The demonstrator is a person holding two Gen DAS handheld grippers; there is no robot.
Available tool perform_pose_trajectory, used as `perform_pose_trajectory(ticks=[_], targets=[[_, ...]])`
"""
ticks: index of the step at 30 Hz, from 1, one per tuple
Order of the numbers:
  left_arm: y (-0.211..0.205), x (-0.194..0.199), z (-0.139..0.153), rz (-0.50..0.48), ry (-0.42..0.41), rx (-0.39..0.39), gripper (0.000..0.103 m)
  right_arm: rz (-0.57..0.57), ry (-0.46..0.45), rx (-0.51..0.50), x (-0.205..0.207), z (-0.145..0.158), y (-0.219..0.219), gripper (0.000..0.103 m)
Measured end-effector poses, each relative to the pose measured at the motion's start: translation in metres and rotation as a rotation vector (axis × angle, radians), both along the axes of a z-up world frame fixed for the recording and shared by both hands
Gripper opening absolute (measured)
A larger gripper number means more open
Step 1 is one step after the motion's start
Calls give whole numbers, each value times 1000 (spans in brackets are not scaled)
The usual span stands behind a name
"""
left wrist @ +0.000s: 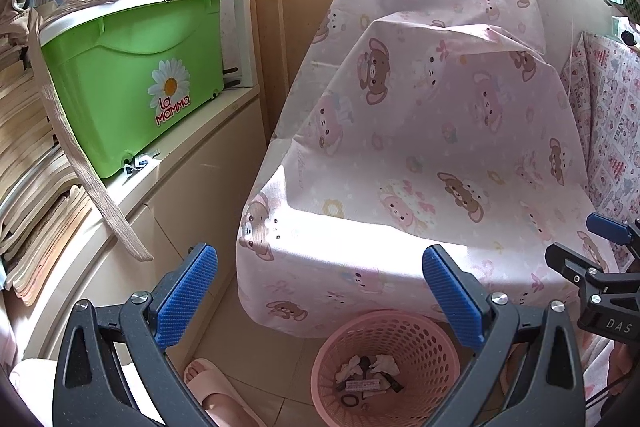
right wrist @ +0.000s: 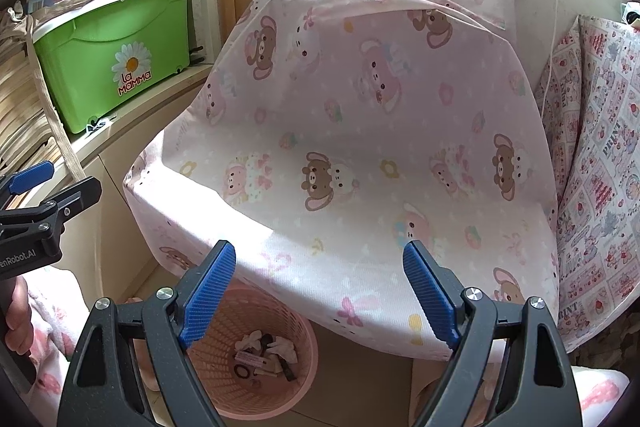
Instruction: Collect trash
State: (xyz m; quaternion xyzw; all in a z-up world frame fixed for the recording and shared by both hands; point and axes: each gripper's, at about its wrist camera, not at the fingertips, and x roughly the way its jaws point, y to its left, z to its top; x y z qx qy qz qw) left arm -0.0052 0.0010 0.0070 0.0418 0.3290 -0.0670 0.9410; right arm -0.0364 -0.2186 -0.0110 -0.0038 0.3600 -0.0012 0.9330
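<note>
Both tongs are held apart with nothing between their blue pads. In the left wrist view the left tongs fill the bottom of the frame, and the tip of the right tongs pokes in at the right edge. In the right wrist view the right tongs sit at the bottom, with the left tongs showing at the left edge.

The trash lies at the bottom of a pink plastic basket with a perforated wall, standing on the floor at the lower centre of the left view. It is a small heap of crumpled white paper, a few dark bits and a flat printed strip. In the right view the same basket sits at the lower centre, between the tongs' arms, with the trash inside.

Just behind the basket, a desk draped in a pink bear-print cloth fills the middle of both views. A green storage box with a daisy sticker stands on a shelf at the upper left, beside stacked papers. A foot in a pink slipper rests on the floor left of the basket.
</note>
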Motion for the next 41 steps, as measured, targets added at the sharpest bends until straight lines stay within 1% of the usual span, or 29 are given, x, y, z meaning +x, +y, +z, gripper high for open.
perform_pose_trajectory(ticks=[19, 23, 41], targets=[[-2, 1, 0, -5, 6, -3, 102, 0, 1, -3, 0, 0, 0, 87], [-3, -1, -2, -4, -4, 1, 102, -2, 7, -8, 1, 0, 1, 87], [-4, 0, -2, -19, 18, -3, 102, -3, 3, -7, 1, -1, 1, 87]])
